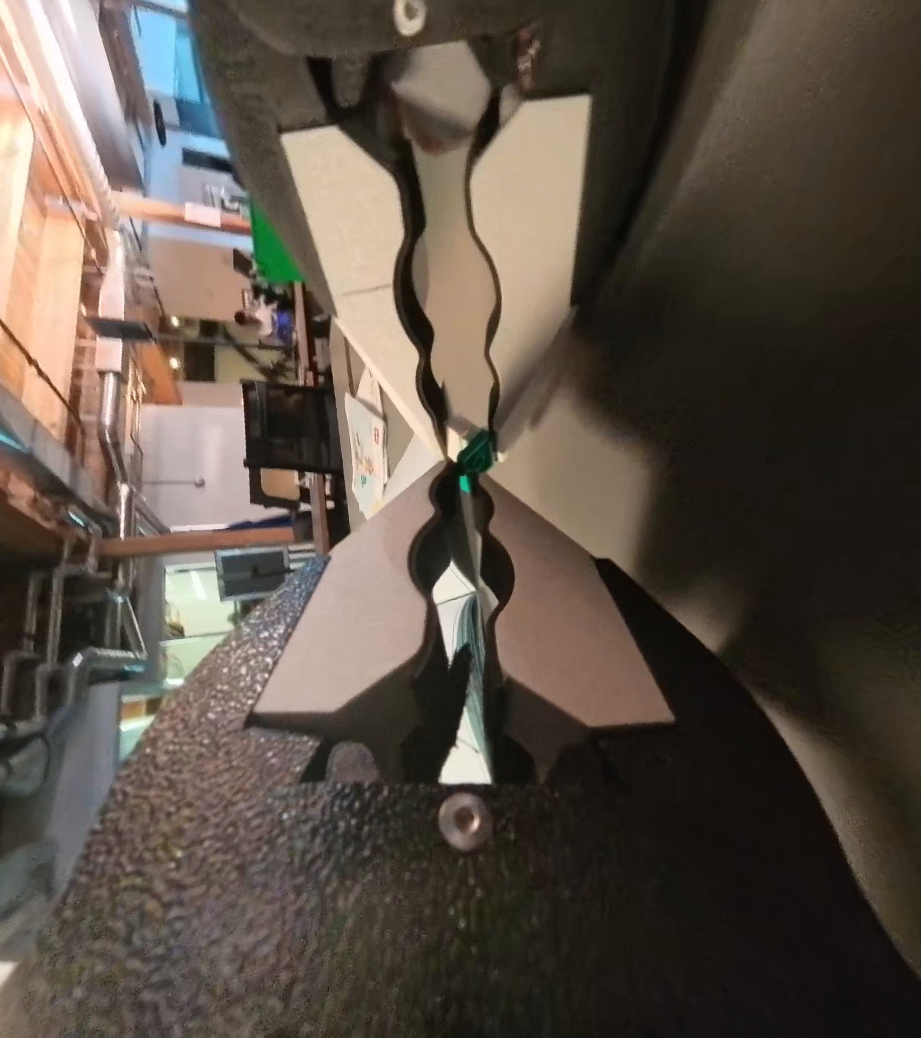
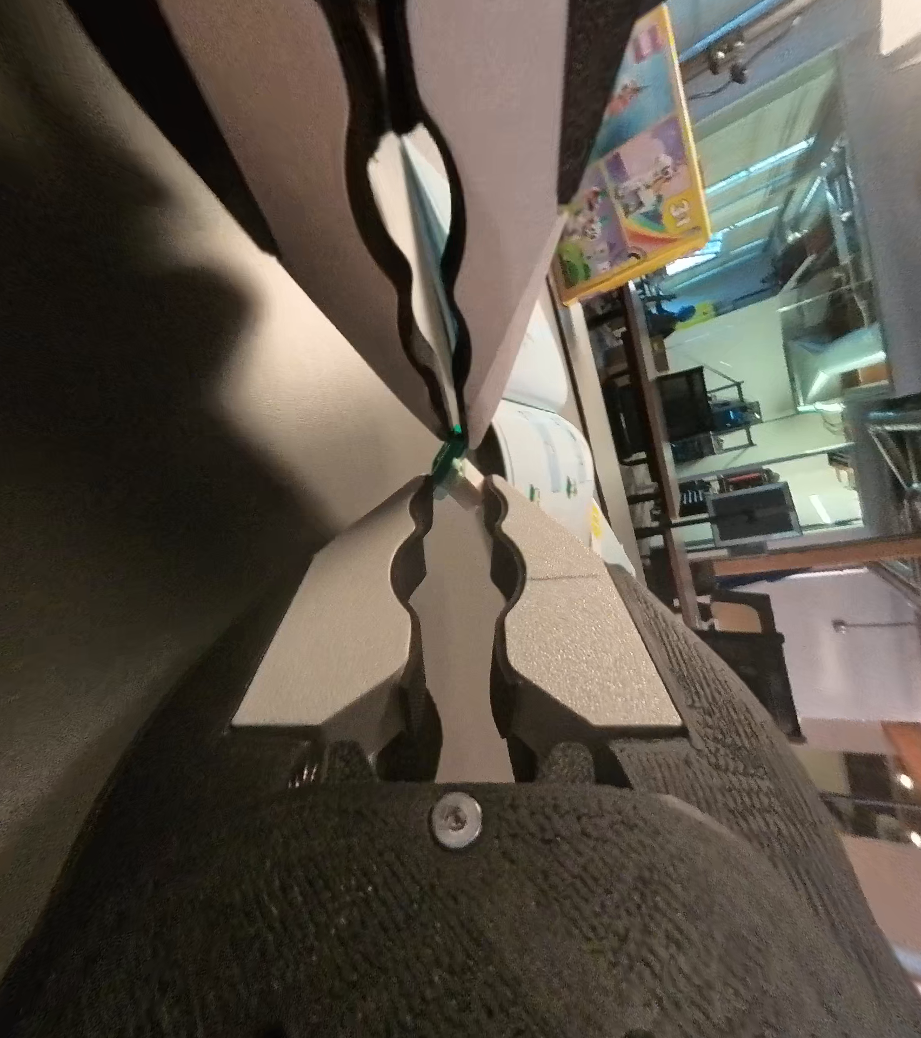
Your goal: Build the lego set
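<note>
- Because both cameras sat so close, most of the small green lego piece [image 1: 475, 456] was hidden between the finger tips, and its full shape could not be made out
- In the left wrist view, only a bit of shiny green plastic showed, with a tiny white bit [image 1: 495, 449] touching it; what the white bit was could not be told
- The left gripper [image 1: 461, 480] came in from the bottom of its own view, with its tips pulled in tight on the green piece
- The right gripper [image 2: 452, 484] pointed at it tip to tip; its fingers stood a little apart lower down, and it was not clear if its tips gripped the green piece or the white bit
- In the right wrist view the green piece [image 2: 447, 452] was a thin sliver where the two sets of tips met
- The fingers [image 2: 346, 623] were pale and grainy, with wavy dark inner edges like little bumps
- The gripper bodies were black and rough, each with a round silver screw [image 2: 454, 817]
- The table [image 2: 110, 449] was plain, smooth and grey-brown, with a big soft shadow on it
- A bright yellow-edged lego box [image 2: 638, 185] was partly cut off by a finger
- A curled white booklet [image 2: 542, 449] lay near the tips, mostly covered
- The room behind was blurry, with wood and metal shapes
</note>
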